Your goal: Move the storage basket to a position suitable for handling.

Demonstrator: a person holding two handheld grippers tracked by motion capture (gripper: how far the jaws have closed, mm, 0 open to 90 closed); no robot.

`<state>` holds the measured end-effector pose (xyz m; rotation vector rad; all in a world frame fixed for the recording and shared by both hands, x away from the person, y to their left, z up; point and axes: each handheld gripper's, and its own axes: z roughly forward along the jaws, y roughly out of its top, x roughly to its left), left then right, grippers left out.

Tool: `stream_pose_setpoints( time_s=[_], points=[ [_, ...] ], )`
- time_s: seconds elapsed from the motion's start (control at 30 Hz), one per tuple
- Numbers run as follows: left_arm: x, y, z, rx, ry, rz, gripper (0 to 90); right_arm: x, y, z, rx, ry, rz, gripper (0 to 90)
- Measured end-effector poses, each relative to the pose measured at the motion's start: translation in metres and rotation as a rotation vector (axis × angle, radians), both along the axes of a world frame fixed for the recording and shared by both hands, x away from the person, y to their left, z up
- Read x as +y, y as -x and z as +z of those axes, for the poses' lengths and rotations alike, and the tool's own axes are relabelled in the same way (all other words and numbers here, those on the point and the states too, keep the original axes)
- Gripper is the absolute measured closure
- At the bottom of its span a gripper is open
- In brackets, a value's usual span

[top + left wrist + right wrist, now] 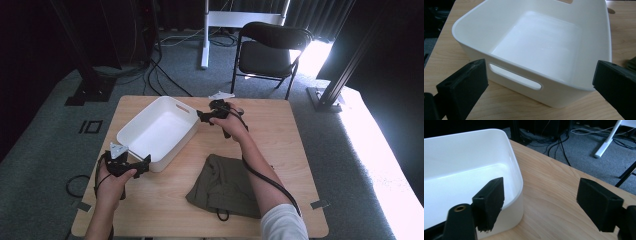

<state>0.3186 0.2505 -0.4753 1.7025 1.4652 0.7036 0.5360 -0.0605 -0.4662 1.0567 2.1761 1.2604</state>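
- Left gripper [145, 163]: jaws wide open, holding nothing, at the bin's [159, 131] near end, facing its handle slot [515, 80].
- Right gripper [202, 117]: also wide open and empty, at the far corner, one jaw over the rim.
- Step, as I judge: lining up to grasp both ends; next, close on the walls.
- Bin: mid-table [280, 125], upright, long axis running diagonally from near-left to far-right.
- Cloth [225, 186]: near, to the right.

High view: fixed overhead, facing forward and down, far enough to take in the whole tabletop [280, 150]. Left gripper view: low, close, facing the white bin [531, 47] at its handle-slot wall. Right gripper view: close at a bin corner, facing floor cables beyond. Shared: bin, tabletop.
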Motion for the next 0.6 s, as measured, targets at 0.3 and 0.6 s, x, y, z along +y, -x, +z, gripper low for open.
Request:
stream_pose_setpoints(
  time_s=[0.3, 0.6],
  points=[
    [0.002, -0.005, -0.009, 0.037, 0.012, 0.048, 1.2, 0.021, -0.013, -0.004, -0.037, 0.019, 0.041, 43.4],
    [0.004, -0.012, -0.015, 0.046, 0.053, 0.062, 1.2, 0.034, -0.018, -0.012, -0.015, 0.081, 0.061, 58.1]
  ],
)
